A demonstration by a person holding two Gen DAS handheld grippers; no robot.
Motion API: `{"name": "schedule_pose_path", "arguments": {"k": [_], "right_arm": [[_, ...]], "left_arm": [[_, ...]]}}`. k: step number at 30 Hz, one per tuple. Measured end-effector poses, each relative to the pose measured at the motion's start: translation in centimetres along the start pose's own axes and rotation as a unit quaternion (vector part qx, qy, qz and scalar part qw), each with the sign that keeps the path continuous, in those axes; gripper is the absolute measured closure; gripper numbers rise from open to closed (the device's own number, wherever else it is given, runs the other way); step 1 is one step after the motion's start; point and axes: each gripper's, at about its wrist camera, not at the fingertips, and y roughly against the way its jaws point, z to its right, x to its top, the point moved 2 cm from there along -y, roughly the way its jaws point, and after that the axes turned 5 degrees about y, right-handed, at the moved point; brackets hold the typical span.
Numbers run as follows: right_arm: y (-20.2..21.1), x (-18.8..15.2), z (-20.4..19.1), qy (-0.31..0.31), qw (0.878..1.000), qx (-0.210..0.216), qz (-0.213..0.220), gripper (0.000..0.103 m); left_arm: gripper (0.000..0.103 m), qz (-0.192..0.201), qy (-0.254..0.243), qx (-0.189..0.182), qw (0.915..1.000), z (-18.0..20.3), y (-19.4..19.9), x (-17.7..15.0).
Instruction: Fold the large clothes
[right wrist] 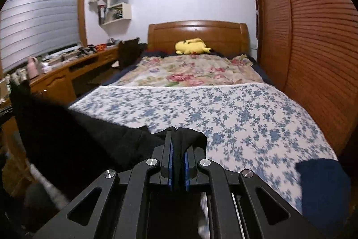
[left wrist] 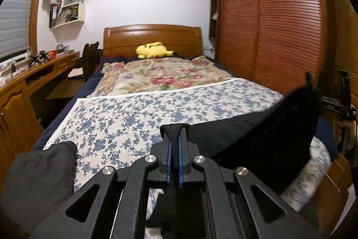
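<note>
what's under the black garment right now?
Blue-flowered sheet shows below the black garment, held up by left gripper and right gripper. Anything beneath its hanging middle is hidden.

Open bed ahead of both jaws, hemmed in at the sides

Beyond both jaws the blue-flowered sheet (right wrist: 235,113) lies bare and flat as far as the rose quilt (left wrist: 161,75) and yellow toy (left wrist: 153,50). Right of the jaws the wardrobe (right wrist: 313,48) stands close along the bed; left of them, the desk (left wrist: 29,80). A grey garment (left wrist: 38,176) sits near-left, a blue one (right wrist: 322,185) near-right, black cloth (left wrist: 268,138) stretched between.
</note>
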Motion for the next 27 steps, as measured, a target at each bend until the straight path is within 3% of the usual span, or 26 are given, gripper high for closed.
{"name": "schedule_pose_path", "arguments": {"k": [9, 16, 20, 25, 27], "right_arm": [[-10.5, 1.4, -0.1, -0.014, 0.999, -0.017, -0.04, 0.095], [-16.1, 2.6, -0.2, -0.006, 0.998, -0.034, -0.062, 0.095], [-18.6, 2.7, 0.0, -0.015, 0.996, -0.032, -0.079, 0.094], [-19.6, 2.6, -0.5, -0.022, 0.994, -0.013, -0.109, 0.079], [-19.4, 2.8, -0.2, -0.028, 0.994, -0.017, -0.108, 0.048]], "left_arm": [[0.098, -0.019, 0.032, 0.021, 0.9991, -2.6, -9.4, 0.3], [0.098, -0.03, 0.033, 0.032, 0.9985, -3.2, -13.9, 0.4], [0.098, -0.056, 0.037, 0.041, 0.9969, -3.7, -16.2, 0.3], [0.097, -0.096, 0.063, 0.026, 0.9931, -4.0, -18.1, -0.4], [0.094, -0.112, 0.062, 0.025, 0.9915, -3.8, -18.7, -0.7]]}}
